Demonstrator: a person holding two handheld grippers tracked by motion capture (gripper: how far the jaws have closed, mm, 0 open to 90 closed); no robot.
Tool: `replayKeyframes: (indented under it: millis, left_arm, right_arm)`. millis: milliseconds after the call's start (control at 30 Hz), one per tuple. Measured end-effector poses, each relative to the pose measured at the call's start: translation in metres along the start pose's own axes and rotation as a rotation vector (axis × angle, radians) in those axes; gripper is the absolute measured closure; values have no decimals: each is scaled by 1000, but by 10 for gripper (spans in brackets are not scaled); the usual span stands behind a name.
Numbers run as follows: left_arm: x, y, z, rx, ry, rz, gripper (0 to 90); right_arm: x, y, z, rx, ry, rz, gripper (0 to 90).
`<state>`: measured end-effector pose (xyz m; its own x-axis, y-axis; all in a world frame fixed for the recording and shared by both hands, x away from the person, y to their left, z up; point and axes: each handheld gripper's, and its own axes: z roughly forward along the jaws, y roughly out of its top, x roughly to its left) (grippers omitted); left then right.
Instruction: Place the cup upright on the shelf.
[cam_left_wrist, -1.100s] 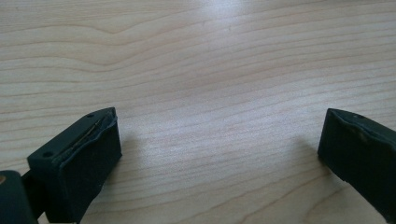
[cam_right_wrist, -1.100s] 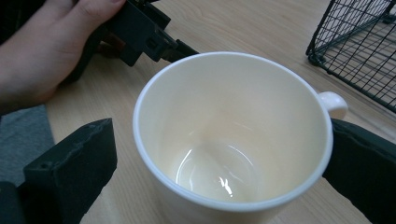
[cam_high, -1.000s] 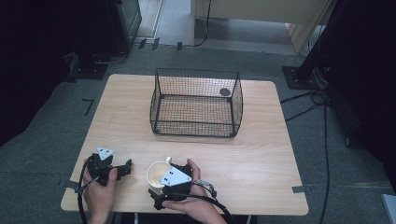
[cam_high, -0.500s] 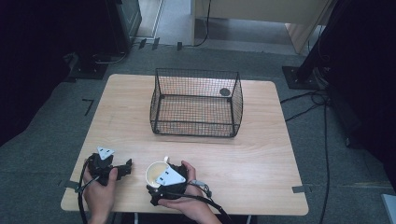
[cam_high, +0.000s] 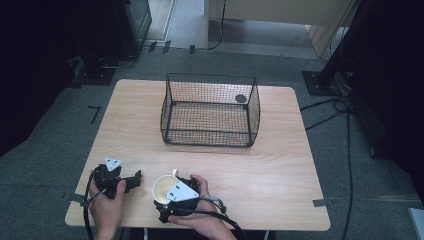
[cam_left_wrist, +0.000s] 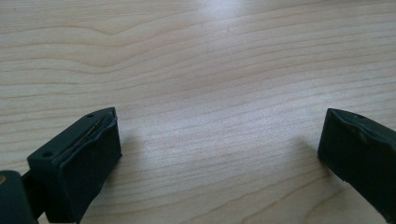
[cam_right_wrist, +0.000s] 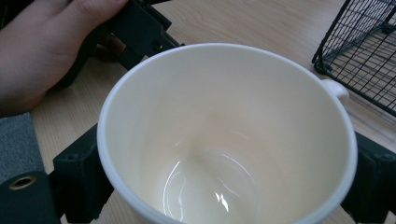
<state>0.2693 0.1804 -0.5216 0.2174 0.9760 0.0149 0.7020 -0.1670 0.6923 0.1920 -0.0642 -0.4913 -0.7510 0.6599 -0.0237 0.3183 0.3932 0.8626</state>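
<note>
A white cup (cam_high: 161, 188) (cam_right_wrist: 224, 140) with a small handle stands upright near the table's front edge. My right gripper (cam_high: 165, 196) (cam_right_wrist: 224, 186) is shut on it, one black jaw pressed against each side of its wall. The cup is empty inside. Just to its left, my left gripper (cam_high: 135, 179) (cam_left_wrist: 219, 149) rests low over the bare wood, open, with nothing between its jaws. A hand and the left gripper (cam_right_wrist: 140, 32) lie beyond the cup's rim in the right gripper view.
A black wire basket (cam_high: 210, 112) stands at the middle of the wooden table (cam_high: 280, 165), with a small dark round thing (cam_high: 240, 98) at its far right wall. Its near corner (cam_right_wrist: 359, 51) lies close behind the cup. Cables trail off the front edge.
My right gripper and the cup have shifted a little to the left and toward the front edge. The left gripper has stayed where it was.
</note>
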Motion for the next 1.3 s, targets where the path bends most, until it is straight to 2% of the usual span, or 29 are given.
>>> replayKeyframes:
  millis: [233, 467, 833, 1067, 1200, 1300]
  left_arm:
    - [0, 0, 0, 0, 0, 0, 0]
    - [0, 0, 0, 0, 0, 0, 0]
    - [0, 0, 0, -2, 0, 0, 0]
    - [0, 0, 0, -3, 0, -2, 0]
    - [0, 0, 0, -3, 1, 0, 0]
    - [0, 0, 0, -2, 1, 0, 0]
  right_arm:
    - [-3, 7, -8, -23, 7, 4, 84]
    - [-12, 21, -18, -51, 5, 5, 84]
    - [-35, 41, -29, -64, -25, -5, 84]
    - [-54, 56, -35, -84, -50, 11, 85]
    - [-63, 65, -38, -90, -68, -10, 85]
    - [-71, 71, -40, -101, -78, -1, 85]
